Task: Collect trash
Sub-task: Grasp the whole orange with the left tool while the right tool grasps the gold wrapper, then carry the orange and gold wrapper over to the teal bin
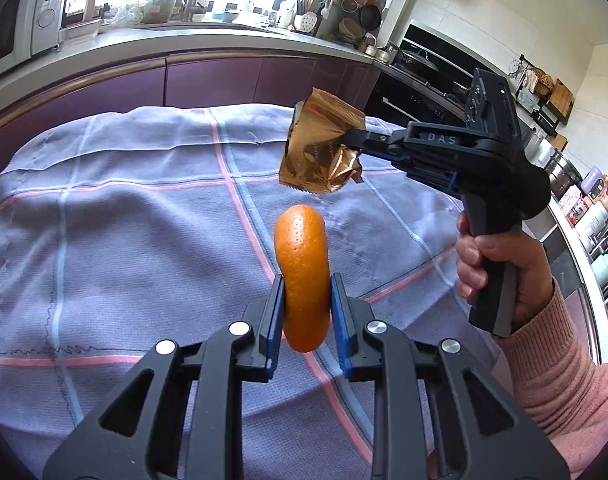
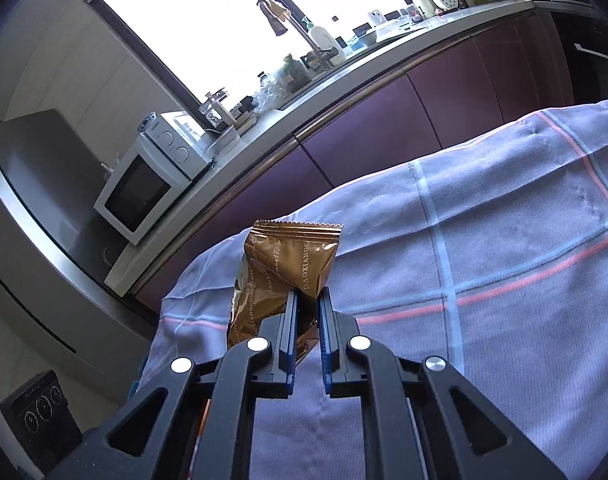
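My left gripper (image 1: 307, 286) is shut on a curved piece of orange peel (image 1: 302, 260) and holds it above the checked cloth (image 1: 124, 220) on the table. My right gripper (image 1: 350, 140) is shut on a crumpled gold snack wrapper (image 1: 318, 148) and holds it in the air beyond and above the peel. In the right wrist view the right gripper (image 2: 309, 294) pinches the wrapper (image 2: 282, 272) by its lower corner, above the cloth (image 2: 484, 240).
A kitchen counter with purple cabinet fronts (image 1: 208, 76) runs behind the table. A white microwave (image 2: 144, 184) stands on the counter at the left. A dark oven and hob (image 1: 420, 80) are at the right, with shelves of jars (image 1: 588, 208) beyond.
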`<state>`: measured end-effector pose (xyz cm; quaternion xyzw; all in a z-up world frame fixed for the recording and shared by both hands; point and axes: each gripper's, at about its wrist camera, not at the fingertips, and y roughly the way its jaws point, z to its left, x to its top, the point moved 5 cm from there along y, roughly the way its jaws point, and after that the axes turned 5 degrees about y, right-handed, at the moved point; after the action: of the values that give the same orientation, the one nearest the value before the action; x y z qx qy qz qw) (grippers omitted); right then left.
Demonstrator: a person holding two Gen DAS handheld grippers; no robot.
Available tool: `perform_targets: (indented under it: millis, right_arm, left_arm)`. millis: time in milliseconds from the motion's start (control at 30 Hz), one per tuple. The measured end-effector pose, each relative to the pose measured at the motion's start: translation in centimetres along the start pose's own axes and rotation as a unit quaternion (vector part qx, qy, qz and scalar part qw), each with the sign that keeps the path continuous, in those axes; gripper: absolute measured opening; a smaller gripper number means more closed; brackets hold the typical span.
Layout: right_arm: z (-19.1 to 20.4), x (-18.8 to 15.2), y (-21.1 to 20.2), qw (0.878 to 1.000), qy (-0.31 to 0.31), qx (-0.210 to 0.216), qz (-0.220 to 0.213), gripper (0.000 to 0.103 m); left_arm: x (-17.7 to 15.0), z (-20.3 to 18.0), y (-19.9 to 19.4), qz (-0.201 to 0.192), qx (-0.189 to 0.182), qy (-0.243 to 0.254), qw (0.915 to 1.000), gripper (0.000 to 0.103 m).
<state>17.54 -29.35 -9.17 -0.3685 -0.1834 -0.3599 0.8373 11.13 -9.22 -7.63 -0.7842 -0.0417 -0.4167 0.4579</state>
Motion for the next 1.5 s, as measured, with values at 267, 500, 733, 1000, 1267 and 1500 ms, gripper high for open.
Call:
perform_targets:
  millis: [267,500,733,1000,1267,1500]
  right_arm:
    - [1.9,-2.3,-1.4,1.000,-0.007,0.019,-0.005,0.009]
    - [3.1,-4.6,-1.9,0.999,-0.016,0.027,0.005,0.009]
    - [4.8,-6.5,-1.7,0.999,-0.035,0.033,0.018,0.009]
    - [6.0,-7.8,-1.6,0.998,-0.043,0.042,0.025,0.009]
    - [7.3,-8.8,-1.4,0.997,-0.054,0.049,0.033,0.009]
    - [8.5,-9.6,-1.2,0.996,-0.063,0.055,0.038,0.009]
  left_arm:
    - [-0.9,1.8,-3.2,-0.020,0.025,-0.008,0.9995,0.022]
    - [-2.0,3.3,-5.4,-0.029,0.053,-0.010,0.9982,0.022]
    - [-3.0,4.5,-7.1,-0.037,0.071,-0.018,0.9966,0.022]
    - [-4.1,5.9,-8.3,-0.042,0.085,-0.035,0.9949,0.022]
    - [-4.8,6.6,-9.4,-0.050,0.097,-0.045,0.9930,0.022]
    - [-5.3,6.8,-10.5,-0.058,0.103,-0.050,0.9917,0.022]
